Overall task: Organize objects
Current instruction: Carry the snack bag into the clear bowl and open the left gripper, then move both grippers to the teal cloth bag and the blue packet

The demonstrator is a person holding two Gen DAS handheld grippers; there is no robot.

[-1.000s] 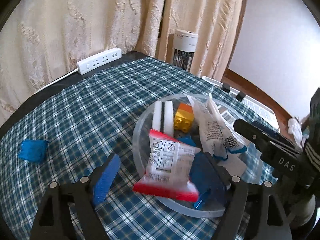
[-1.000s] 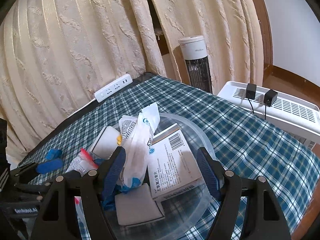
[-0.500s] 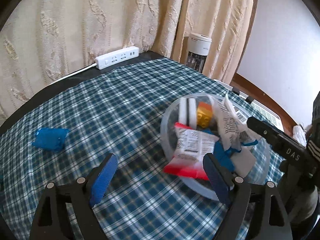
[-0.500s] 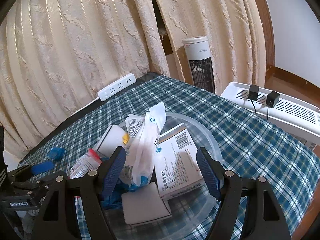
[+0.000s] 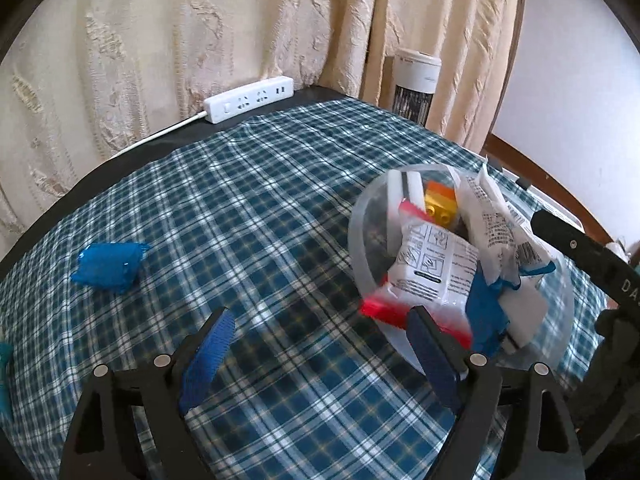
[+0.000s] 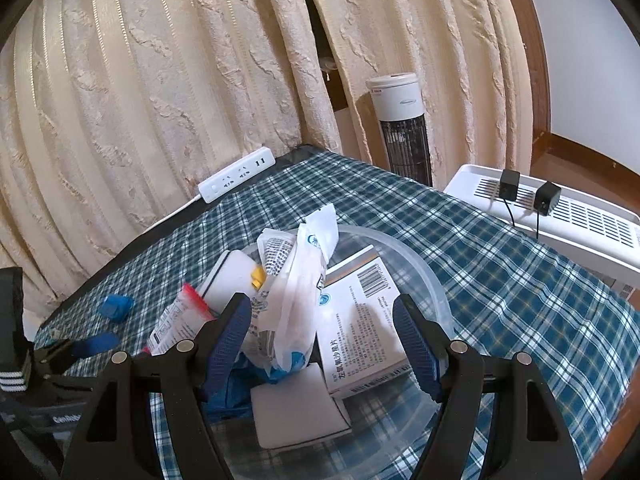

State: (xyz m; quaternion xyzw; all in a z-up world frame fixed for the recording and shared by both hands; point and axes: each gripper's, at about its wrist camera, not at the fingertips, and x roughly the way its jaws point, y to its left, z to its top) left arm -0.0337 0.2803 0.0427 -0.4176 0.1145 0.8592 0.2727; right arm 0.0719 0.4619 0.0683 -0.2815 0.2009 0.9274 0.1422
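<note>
A clear plastic bowl (image 5: 360, 240) on the checked cloth holds a red-and-white sachet (image 5: 432, 268), a yellow-orange toy brick (image 5: 440, 204), white packets, a printed box (image 6: 360, 320) and a white pad (image 6: 300, 404). A crumpled blue wrapper (image 5: 108, 266) lies alone on the cloth at the left. My left gripper (image 5: 320, 316) is open over bare cloth just left of the bowl, with nothing between its fingers. My right gripper (image 6: 322, 302) hangs open above the bowl's near side, over a white packet (image 6: 304, 280), its pads clear of it.
A white power strip (image 5: 248, 98) lies at the table's far edge by the curtain. A tower fan (image 6: 402, 124) and a white appliance (image 6: 560, 216) stand beyond the right edge. A teal object (image 5: 4, 356) shows at the far left.
My left gripper has drawn away from the bowl to the left and opened a little wider. The sachet that was between its fingers now lies in the bowl. The right gripper has stayed put.
</note>
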